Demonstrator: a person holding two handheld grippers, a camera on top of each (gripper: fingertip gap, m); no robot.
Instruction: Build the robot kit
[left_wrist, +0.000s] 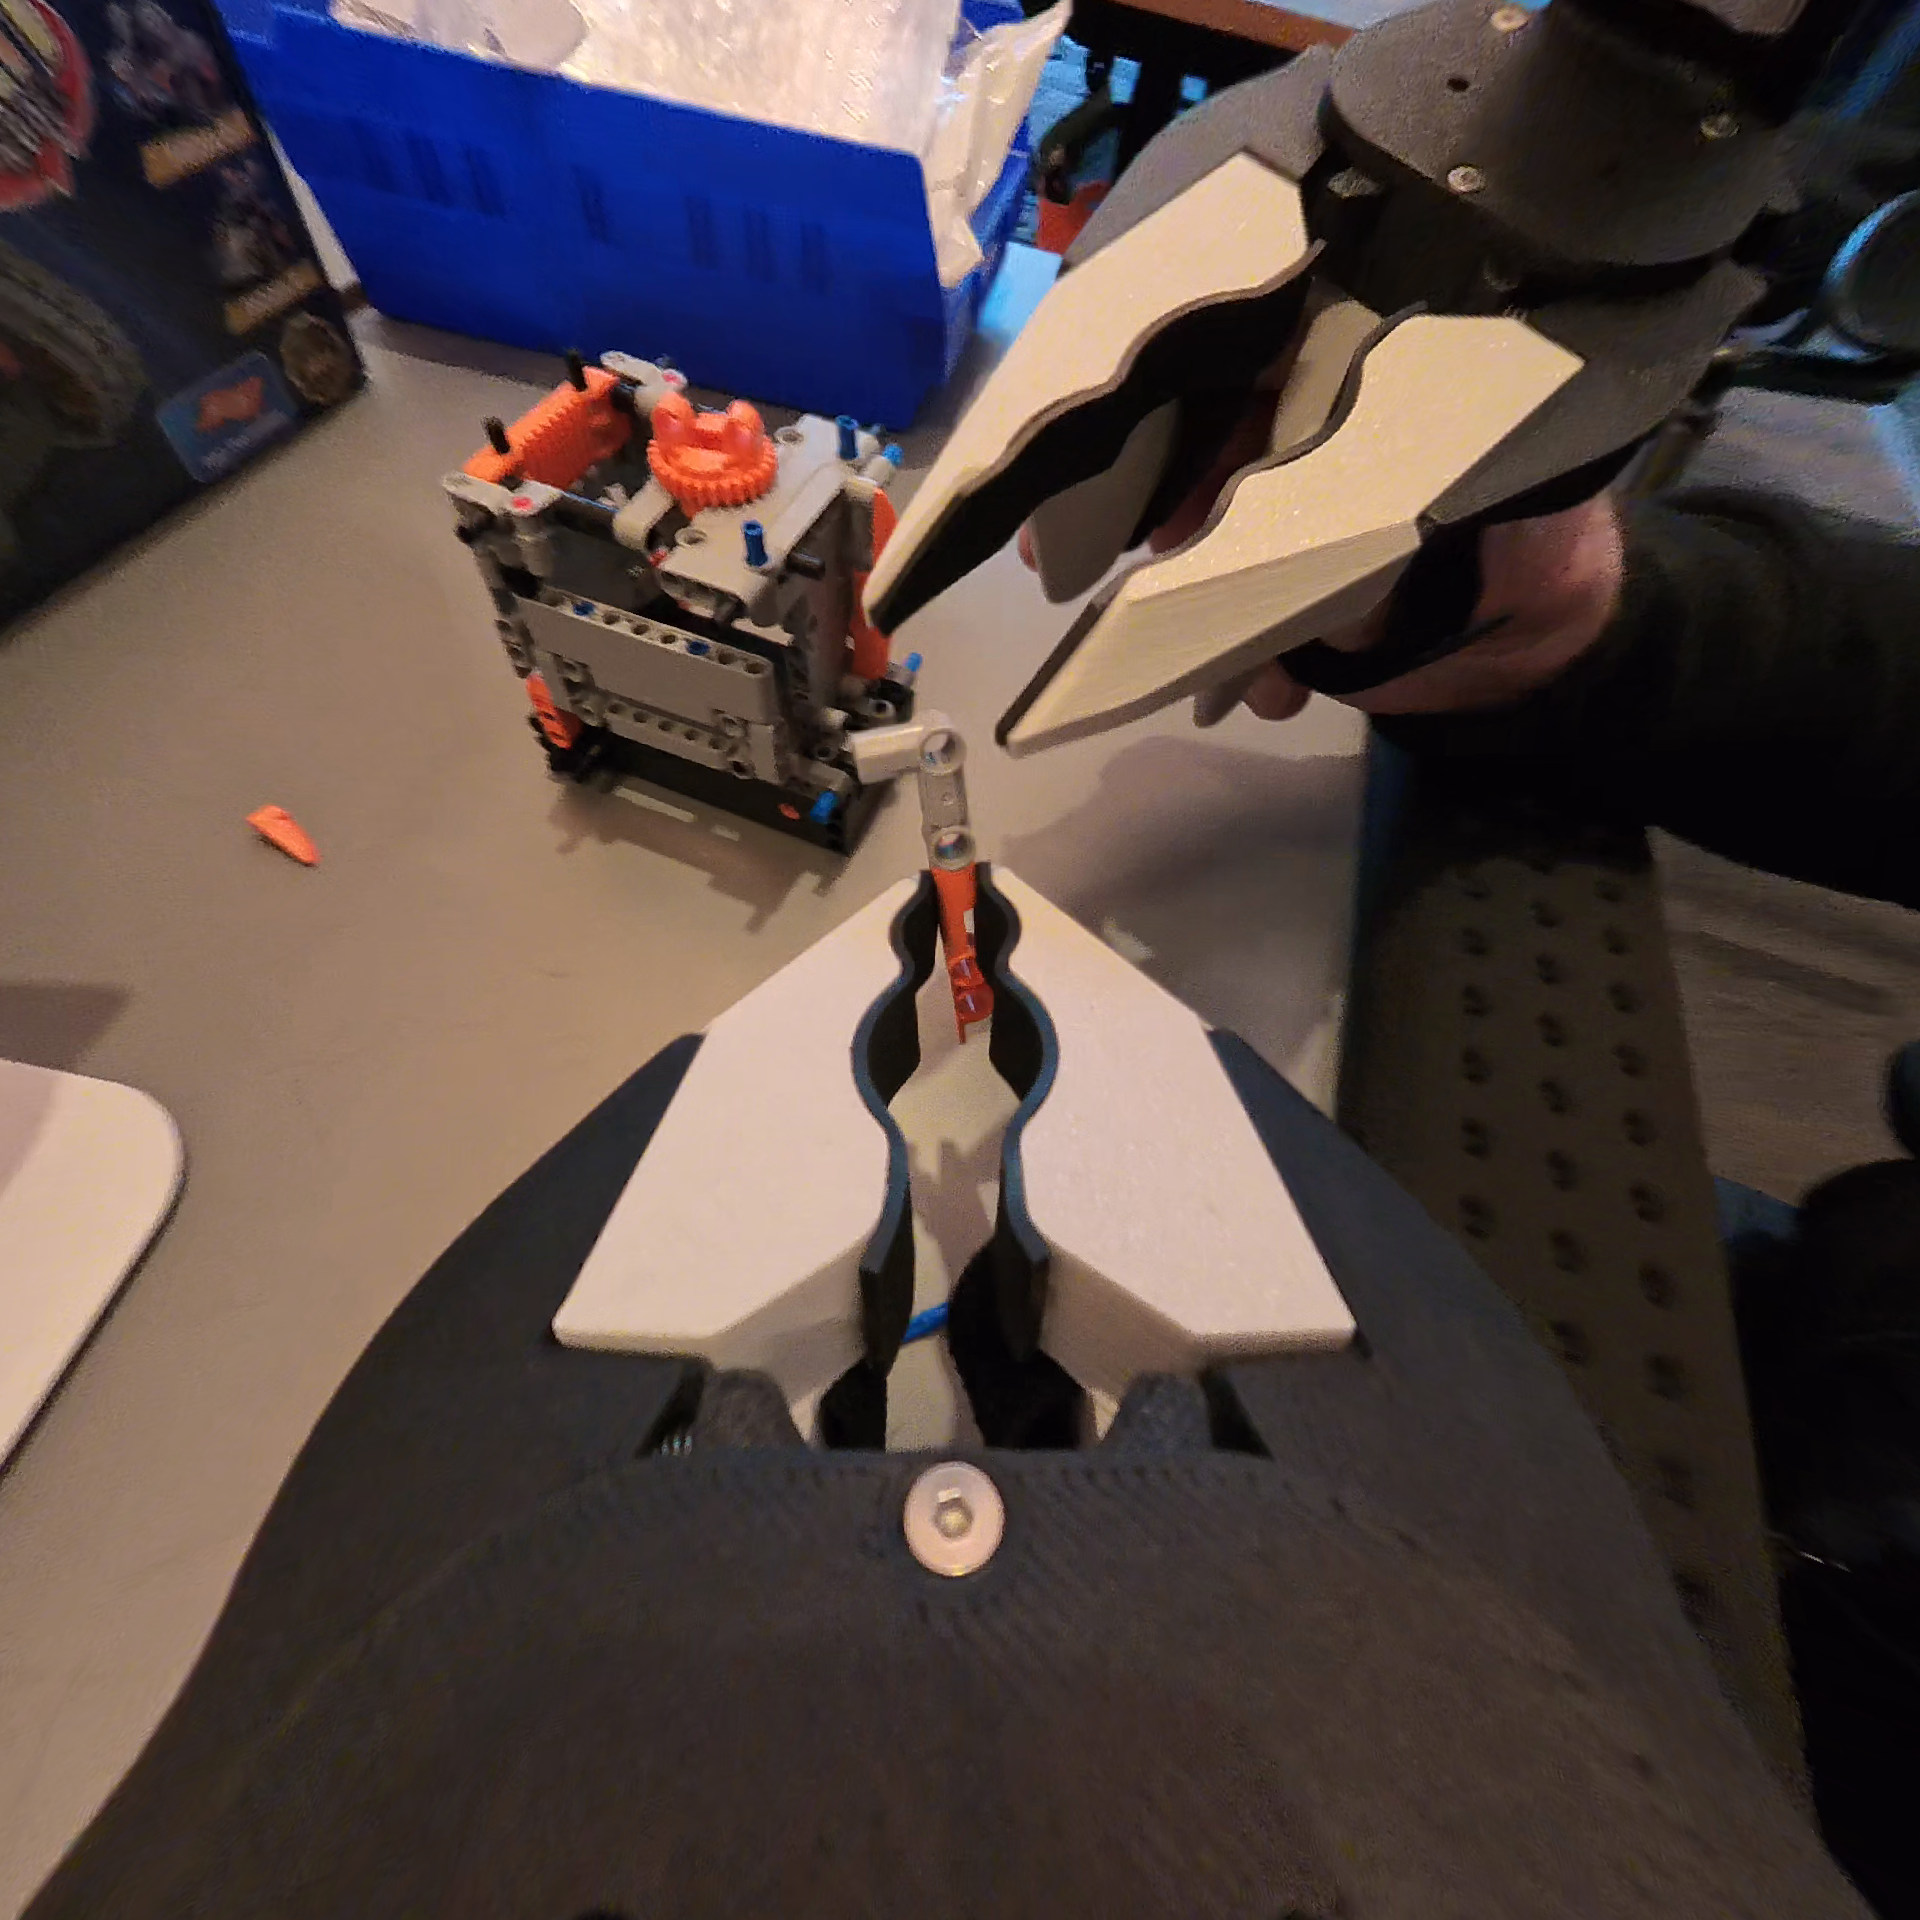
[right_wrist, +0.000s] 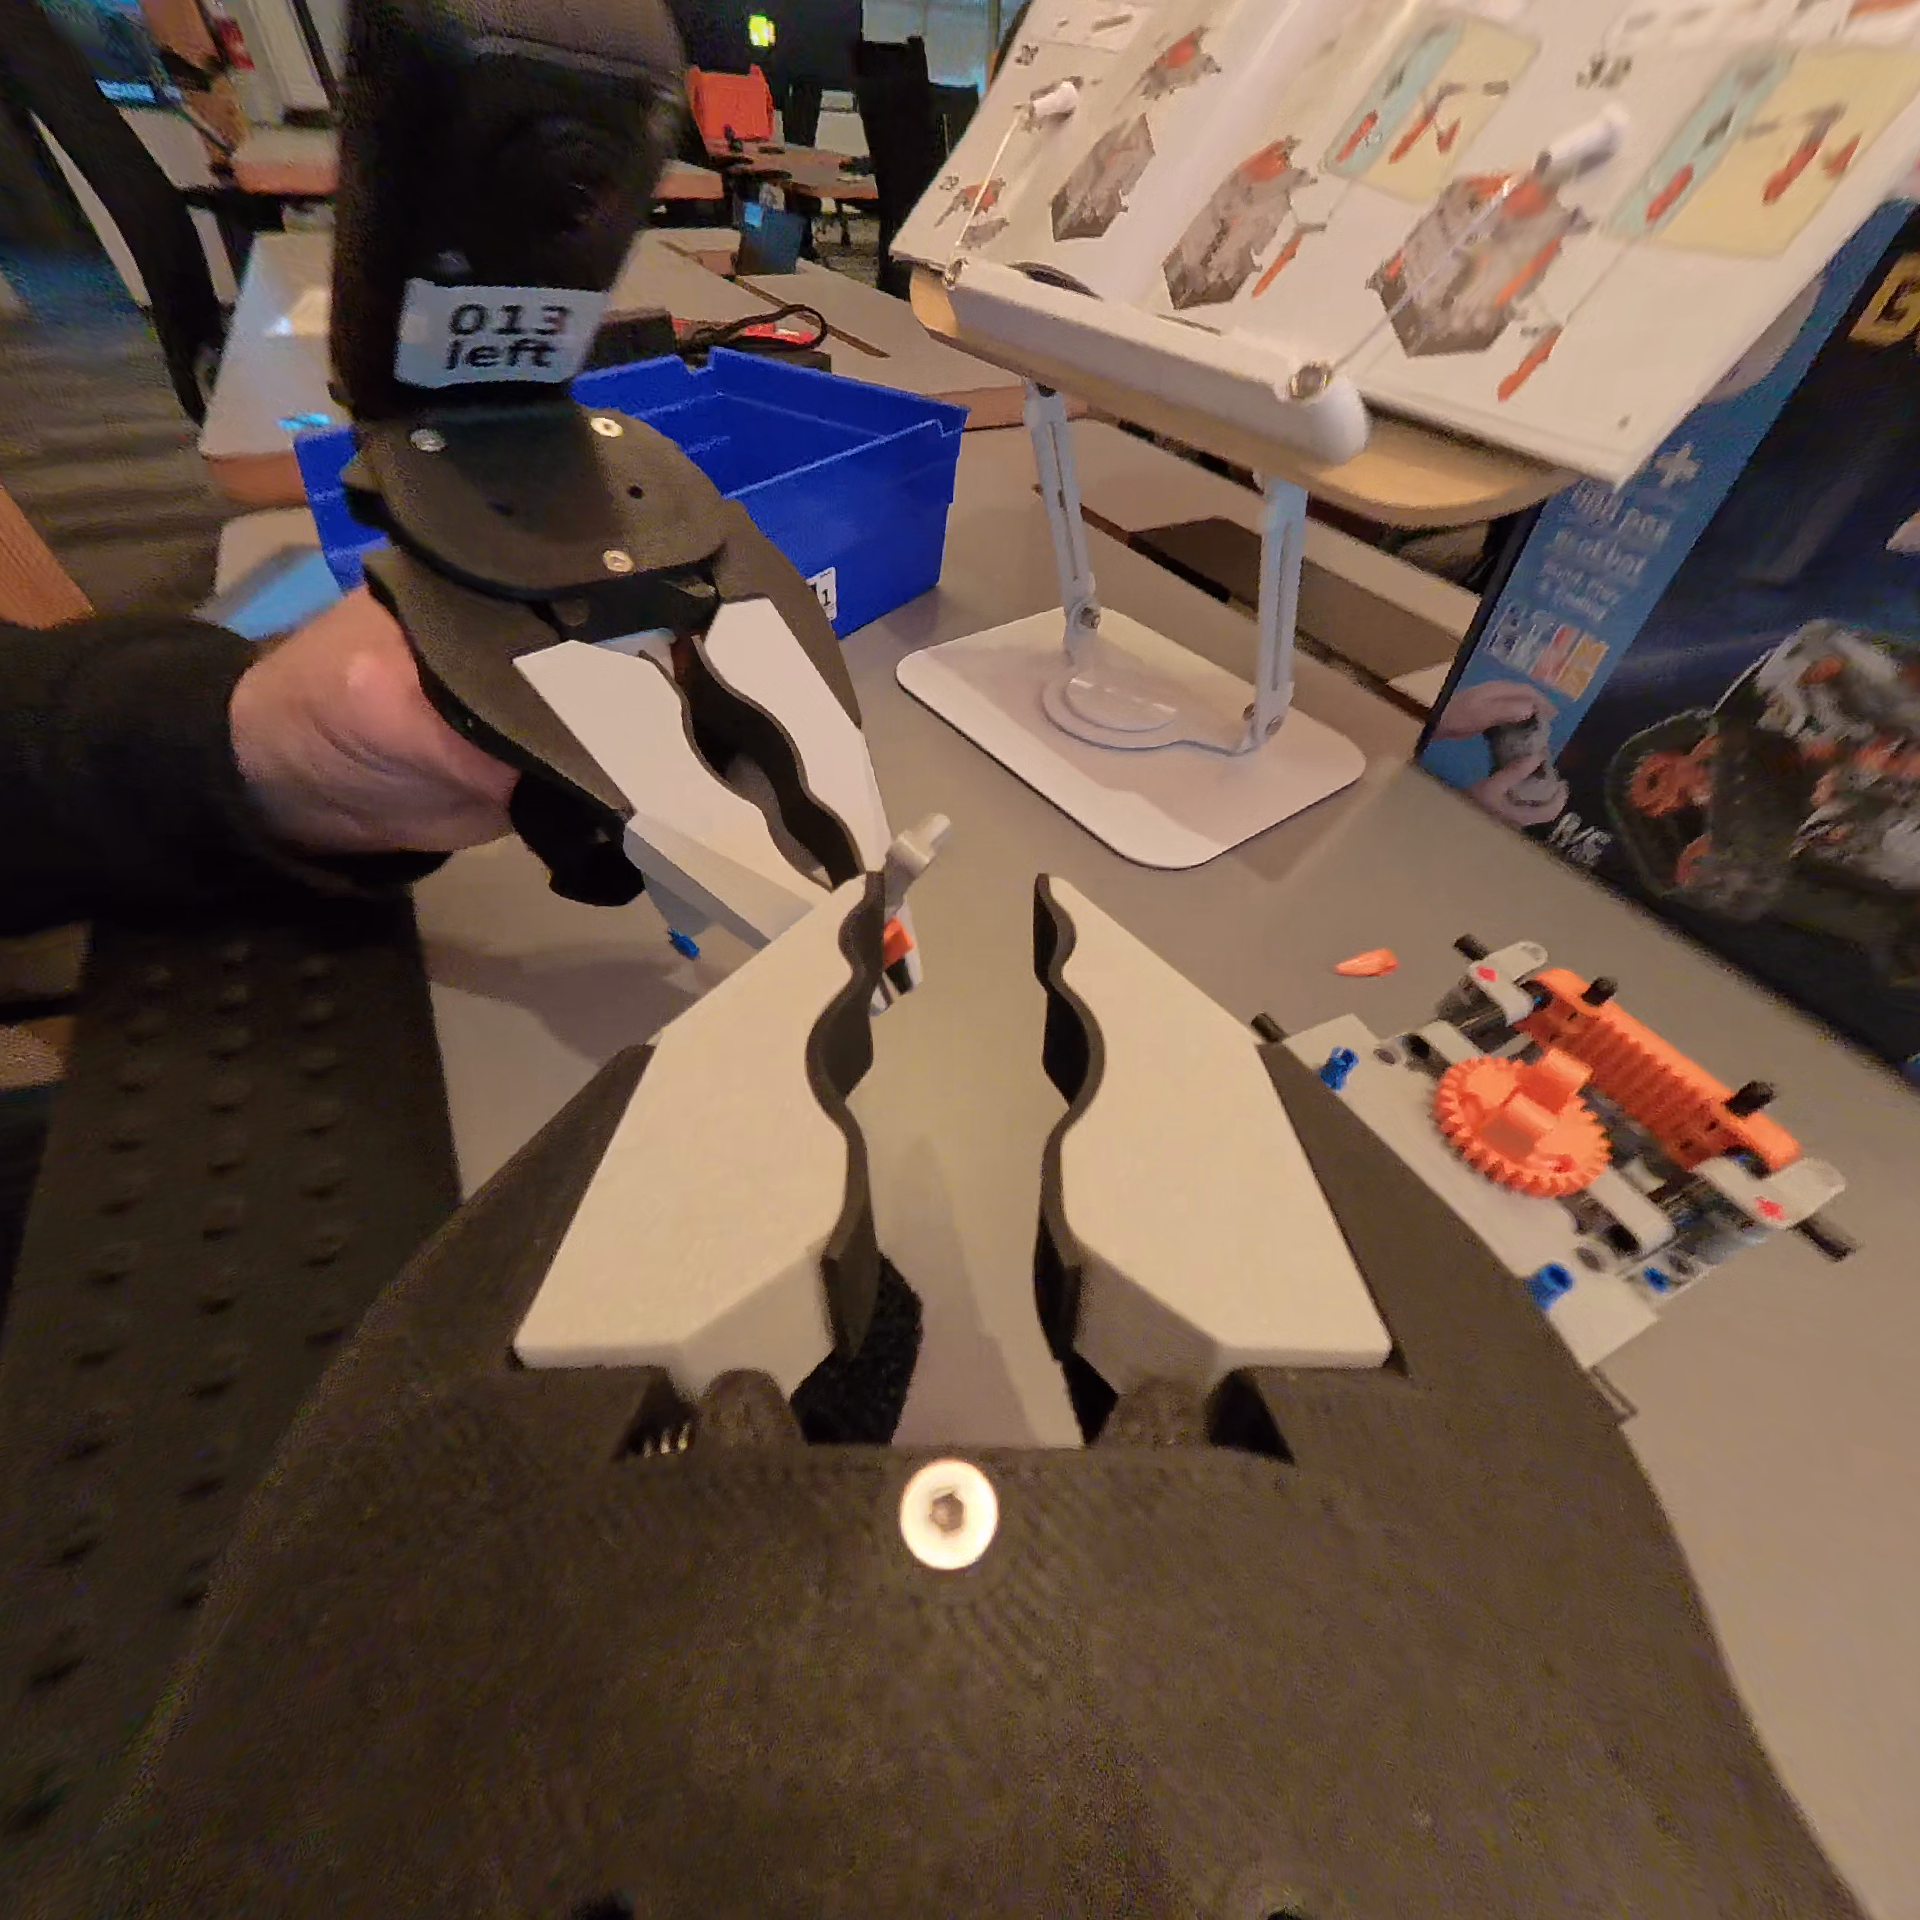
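Left wrist view: left gripper (left_wrist: 958, 883) with jaws clamped on a small orange-and-grey piece (left_wrist: 951, 831). Long axis of the piece along the fingers, orange end pinched between the tips, grey link and a stub sticking out forward past them. Just beyond the stub, the block model (left_wrist: 675, 613), upright on the grey tabletop (left_wrist: 312, 987), nearly touching the piece's far end. Right gripper (left_wrist: 935, 675) coming in from the upper right, jaws apart, tips just above and beside the grey link, empty. Loose orange bit (left_wrist: 283, 833) well to the left; blue bin (left_wrist: 644, 239) behind the model.

Right wrist view: right gripper (right_wrist: 951, 894) with jaws wide apart, nothing between them. Held piece (right_wrist: 906, 883) just beside the left fingertip, up and left of the gap, tilted, grey end uppermost. Left gripper (right_wrist: 873, 873) closed around its lower part. Model (right_wrist: 1558, 1132) off to the right. Instruction booklet on a stand (right_wrist: 1132, 727) farther back.
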